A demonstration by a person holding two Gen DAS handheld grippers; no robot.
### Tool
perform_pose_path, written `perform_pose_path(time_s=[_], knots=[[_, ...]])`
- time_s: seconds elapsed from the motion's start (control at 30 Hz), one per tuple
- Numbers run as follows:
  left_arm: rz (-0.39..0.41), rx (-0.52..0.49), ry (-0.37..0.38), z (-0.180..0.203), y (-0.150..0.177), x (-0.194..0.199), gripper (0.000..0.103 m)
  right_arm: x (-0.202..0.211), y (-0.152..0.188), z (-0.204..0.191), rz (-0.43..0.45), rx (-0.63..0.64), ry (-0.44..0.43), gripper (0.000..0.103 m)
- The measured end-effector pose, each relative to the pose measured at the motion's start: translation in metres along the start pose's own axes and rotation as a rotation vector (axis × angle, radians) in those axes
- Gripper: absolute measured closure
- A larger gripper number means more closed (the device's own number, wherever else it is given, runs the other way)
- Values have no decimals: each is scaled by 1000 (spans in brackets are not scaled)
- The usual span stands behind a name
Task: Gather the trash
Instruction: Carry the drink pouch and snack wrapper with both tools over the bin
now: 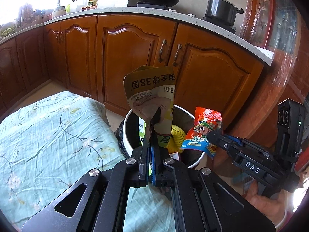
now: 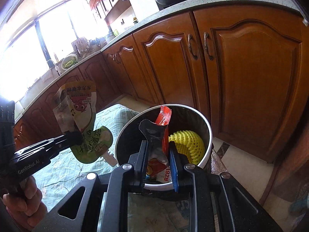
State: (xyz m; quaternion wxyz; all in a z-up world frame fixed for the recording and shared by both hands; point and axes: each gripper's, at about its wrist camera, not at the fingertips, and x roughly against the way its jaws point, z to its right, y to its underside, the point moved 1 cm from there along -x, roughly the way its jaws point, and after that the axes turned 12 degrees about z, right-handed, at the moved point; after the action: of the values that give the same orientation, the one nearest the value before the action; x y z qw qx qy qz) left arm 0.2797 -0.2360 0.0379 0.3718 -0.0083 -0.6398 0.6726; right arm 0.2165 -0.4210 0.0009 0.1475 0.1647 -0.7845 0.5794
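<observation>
Left gripper point(image 1: 149, 135): jaws fully closed, pinching the lower end of a yellow-green drink pouch point(image 1: 150, 90); pouch stands up crumpled above the fingertips.
Right gripper point(image 2: 159, 150): jaws narrowly parted, clamped on an orange-red snack wrapper point(image 2: 161, 133); silver inner foil shows on the side facing the wrist camera.
Pouch position: held in the air over the near edge of the bin; in the right wrist view it hangs just left of the rim, above the cloth.
Wrapper position: held directly over the bin mouth, its top edge pointing upward.
Bed or cushion cloth point(image 1: 48, 127): pale green floral, beside the bin's left side.
Trash bin point(image 1: 126, 133): white rim, dark liner; already holds a yellow foam fruit net point(image 2: 186, 147) and printed packaging (text partly hidden).
Handling, judged: both items are light, thin, floppy film; slippery surfaces, nothing fragile. A pinch on a flat seam or folded edge should suit best (the pouch's spout end looks stiffer).
Risk, judged: released film may drift or catch on the rim.
Far background: wooden cabinets point(image 1: 133, 58).
</observation>
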Motion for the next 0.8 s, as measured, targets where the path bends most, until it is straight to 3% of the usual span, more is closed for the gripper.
perform_pose_path(time_s=[0.8], knots=[[-98,-16,-24,9,6,-63,102,-44,0,8,-118,70,37,82]])
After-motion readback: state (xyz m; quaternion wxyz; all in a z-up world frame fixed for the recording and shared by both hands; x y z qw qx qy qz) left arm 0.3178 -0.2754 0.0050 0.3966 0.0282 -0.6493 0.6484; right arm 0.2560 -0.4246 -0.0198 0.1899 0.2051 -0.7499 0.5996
